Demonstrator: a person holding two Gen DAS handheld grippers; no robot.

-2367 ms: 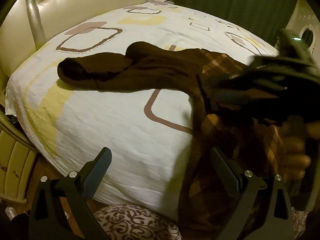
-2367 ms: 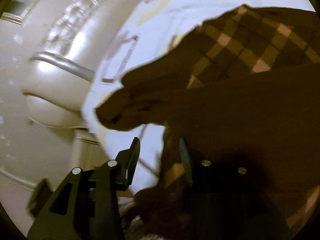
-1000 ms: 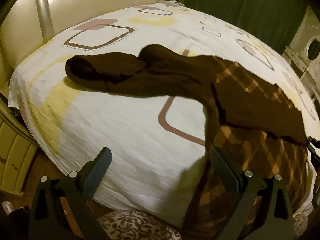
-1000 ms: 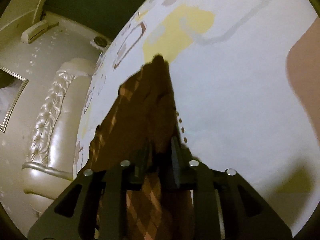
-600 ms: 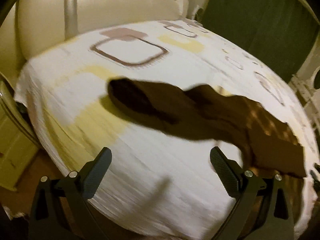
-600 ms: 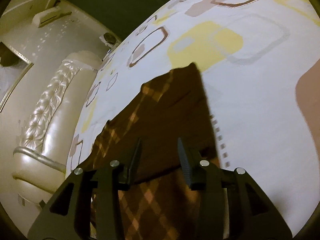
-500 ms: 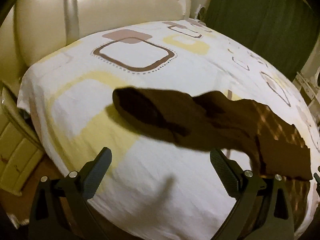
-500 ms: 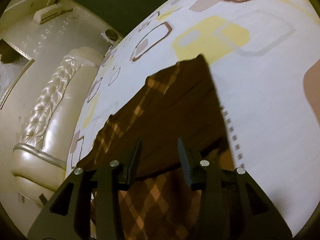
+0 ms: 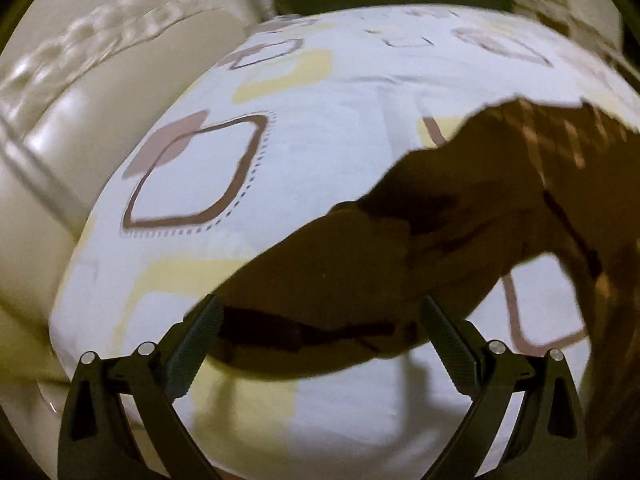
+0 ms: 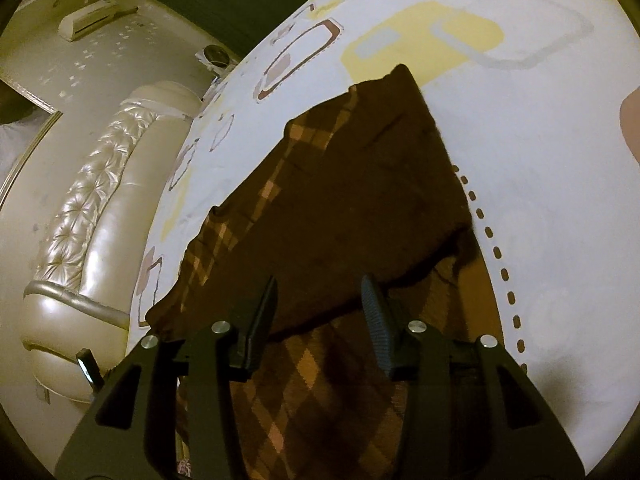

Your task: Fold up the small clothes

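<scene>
The brown argyle sweater (image 10: 340,208) is lying on the patterned bedsheet (image 10: 540,184); the left claw (image 9: 320,336) and right claw (image 10: 318,308) are both gaping, gripping nothing.

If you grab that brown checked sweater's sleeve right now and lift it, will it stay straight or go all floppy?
Probably floppy: the brown sweater already lies creased and folded over itself on the bed sheet. The sleeve between the open left gripper fingers would likely droop. Being soft knit, it likely won't slip.
</scene>
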